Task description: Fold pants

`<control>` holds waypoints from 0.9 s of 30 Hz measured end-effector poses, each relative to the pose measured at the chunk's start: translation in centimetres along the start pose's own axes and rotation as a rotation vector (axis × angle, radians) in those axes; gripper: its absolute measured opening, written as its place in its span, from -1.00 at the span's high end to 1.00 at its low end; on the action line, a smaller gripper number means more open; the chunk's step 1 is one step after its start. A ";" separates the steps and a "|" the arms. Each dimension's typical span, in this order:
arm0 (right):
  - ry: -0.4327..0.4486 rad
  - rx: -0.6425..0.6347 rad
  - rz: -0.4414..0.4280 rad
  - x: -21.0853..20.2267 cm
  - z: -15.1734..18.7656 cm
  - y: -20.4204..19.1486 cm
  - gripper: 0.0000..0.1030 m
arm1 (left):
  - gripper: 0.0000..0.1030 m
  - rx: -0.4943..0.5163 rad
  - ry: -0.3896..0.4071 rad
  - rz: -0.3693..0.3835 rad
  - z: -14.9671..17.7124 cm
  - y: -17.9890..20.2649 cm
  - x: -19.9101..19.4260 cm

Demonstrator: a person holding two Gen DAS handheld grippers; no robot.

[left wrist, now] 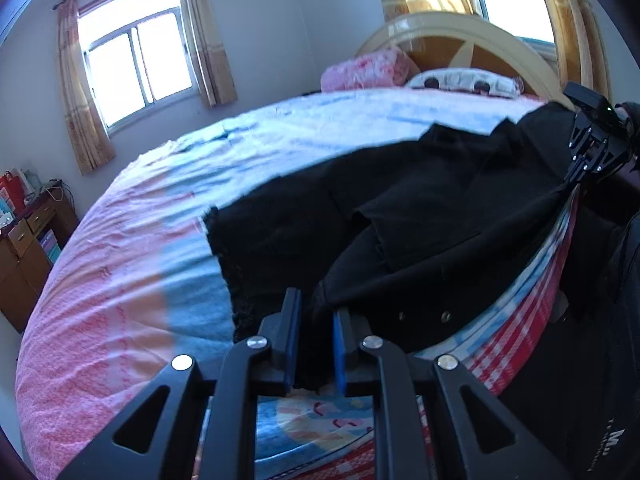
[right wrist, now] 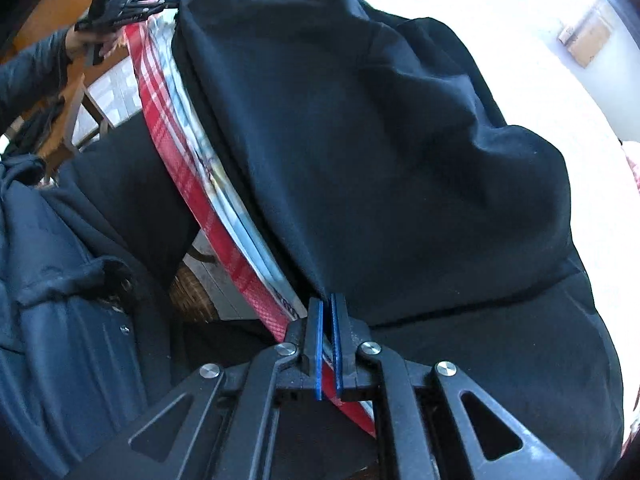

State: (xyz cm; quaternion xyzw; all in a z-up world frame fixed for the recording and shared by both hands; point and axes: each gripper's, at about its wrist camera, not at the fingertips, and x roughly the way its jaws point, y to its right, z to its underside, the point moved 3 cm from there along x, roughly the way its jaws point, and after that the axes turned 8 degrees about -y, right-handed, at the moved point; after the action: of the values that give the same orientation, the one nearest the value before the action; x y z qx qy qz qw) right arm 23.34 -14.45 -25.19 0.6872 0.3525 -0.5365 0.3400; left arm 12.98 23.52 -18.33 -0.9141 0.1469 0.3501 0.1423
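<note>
Black pants (left wrist: pixel 400 220) lie crumpled across the near side of the bed, one leg stretching left. My left gripper (left wrist: pixel 316 320) is shut on a bunch of the black fabric near the waistband. My right gripper (right wrist: pixel 327 312) is shut on another edge of the pants (right wrist: pixel 380 140) at the bed's side. Each gripper shows in the other's view: the right one in the left wrist view (left wrist: pixel 572 182), the left one in the right wrist view (right wrist: pixel 170 2), both pinching the cloth, which hangs taut between them.
The bed has a pink and blue cover (left wrist: pixel 120 280) and a red checked side edge (right wrist: pixel 168 128). Pillows (left wrist: pixel 460 80) and a wooden headboard (left wrist: pixel 460 28) are at the far end. A wooden desk (left wrist: pixel 28 240) stands left. My dark jacket (right wrist: pixel 48 280) is close by.
</note>
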 end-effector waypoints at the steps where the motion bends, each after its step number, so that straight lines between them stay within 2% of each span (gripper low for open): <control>1: 0.017 0.010 -0.023 -0.8 0.1 0.3 0.93 | 0.66 -0.004 0.000 0.005 0.1 -0.1 -0.2; 4: 0.024 0.006 -0.059 -1.1 0.4 0.2 0.93 | 0.66 -0.001 -0.024 0.010 0.9 0.0 0.5; 7: -0.021 -0.021 -0.026 0.2 0.4 -0.4 0.93 | 0.65 0.004 -0.039 0.005 1.7 0.3 1.6; 9: -0.043 -0.019 -0.013 1.2 0.2 -0.4 0.93 | 0.53 0.004 -0.034 -0.022 1.7 0.4 1.5; 10: -0.051 -0.008 -0.022 1.5 0.1 -0.3 0.92 | 0.30 0.011 -0.052 -0.045 1.6 0.5 1.6; 11: -0.059 0.008 -0.043 1.5 0.0 -0.1 0.90 | -0.03 0.024 -0.071 -0.073 1.6 0.7 1.6; 12: -0.059 0.021 -0.062 1.3 0.0 0.2 0.89 | -0.22 0.047 -0.083 -0.098 1.6 1.0 1.5; 13: -0.051 0.029 -0.070 1.0 0.1 0.4 0.86 | -0.51 0.072 -0.088 -0.121 1.7 1.4 1.2; 15: -0.036 0.044 -0.080 0.2 0.3 0.7 0.55 | -0.58 0.091 -0.090 -0.137 1.8 1.8 0.5; 16: -0.032 0.046 -0.083 -0.3 0.5 0.8 0.04 | -0.58 0.092 -0.095 -0.137 1.9 1.9 0.2; 17: -0.025 0.047 -0.083 -0.7 0.7 0.9 -0.28 | -0.58 0.088 -0.096 -0.144 2.0 1.9 -0.2; 22: 0.071 0.112 -0.101 -4.2 0.6 2.4 -0.29 | -0.59 -0.033 -0.036 -0.143 1.5 0.6 -2.5; 24: 0.138 0.176 -0.133 -6.2 -0.1 4.0 -0.29 | -0.67 -0.092 0.022 -0.129 0.6 0.2 -3.7; 26: 0.214 0.260 -0.200 -8.1 -1.3 5.9 -0.29 | -0.88 -0.146 0.103 -0.121 -1.0 0.3 -4.9; 27: 0.253 0.311 -0.231 -8.9 -2.1 7.0 -0.29 | -0.90 -0.166 0.140 -0.105 -1.7 0.6 -5.2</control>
State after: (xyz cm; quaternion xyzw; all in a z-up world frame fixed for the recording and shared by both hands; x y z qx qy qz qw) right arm 28.81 -17.38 -15.43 0.7484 0.3815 -0.5292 0.1194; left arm 10.12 23.24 -13.66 -0.9514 0.0792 0.2884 0.0737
